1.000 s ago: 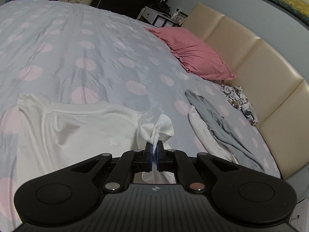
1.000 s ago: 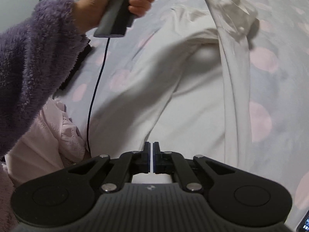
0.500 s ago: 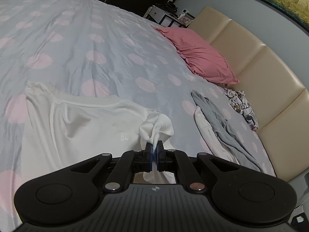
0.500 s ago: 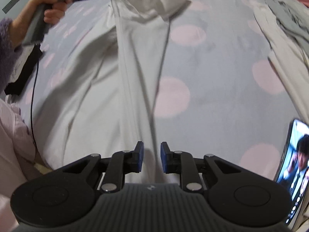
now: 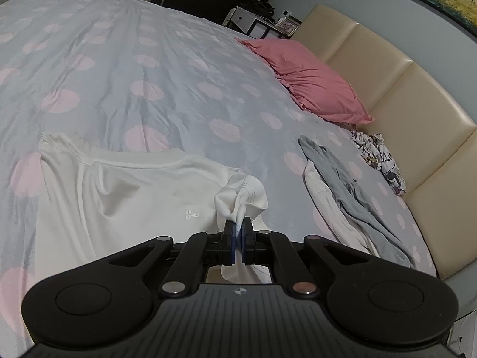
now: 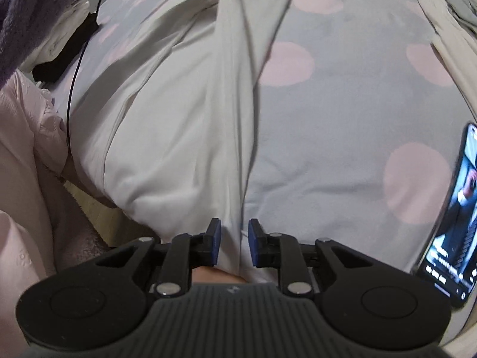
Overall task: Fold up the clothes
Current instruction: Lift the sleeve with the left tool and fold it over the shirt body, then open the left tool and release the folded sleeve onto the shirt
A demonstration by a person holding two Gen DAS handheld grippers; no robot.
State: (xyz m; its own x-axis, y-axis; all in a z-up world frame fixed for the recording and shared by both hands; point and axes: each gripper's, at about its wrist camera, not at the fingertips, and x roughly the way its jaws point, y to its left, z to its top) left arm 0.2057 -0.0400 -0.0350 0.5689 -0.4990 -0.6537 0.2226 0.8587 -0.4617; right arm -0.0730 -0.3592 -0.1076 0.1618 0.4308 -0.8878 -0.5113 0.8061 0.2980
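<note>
White t-shirt (image 5: 125,197) lies spread on the bed (image 5: 155,68), near the foot-side edge where the person stands; bedcover is grey-blue with pink dots. Only readable mark: a small white "T"-shaped logo (image 5: 192,214) on the shirt chest, just left of the left gripper (image 5: 238,232). Left gripper's tongs are together, clamped on a bunched sleeve or corner of the shirt, fabric puffing out above the pads and trailing under them. Right gripper (image 6: 234,240) has tongs apart, a folded ridge of the white t-shirt (image 6: 179,113) running up between them; pads not touching the cloth as far as can be seen, view is blurred. Phone (image 6: 453,217) with lit screen lies at the right edge of the right wrist view, on the cover beside the gripper; screen text too small to read. Purple fuzzy sleeve (image 6: 26,15) at top left of that view, a black cable (image 6: 74,71) hanging from the handle there. Pale pink garment (image 6: 26,149) at the bed's near edge, left. Grey garment (image 5: 348,191) over a cream one lies toward the headboard (image 5: 417,113) side, apart from the shirt. Pink pillow (image 5: 310,80) at the head end; patterned cloth (image 5: 378,155) against the headboard. Wide bare cover beyond the shirt toward the far edge, and between shirt and grey garment.
</note>
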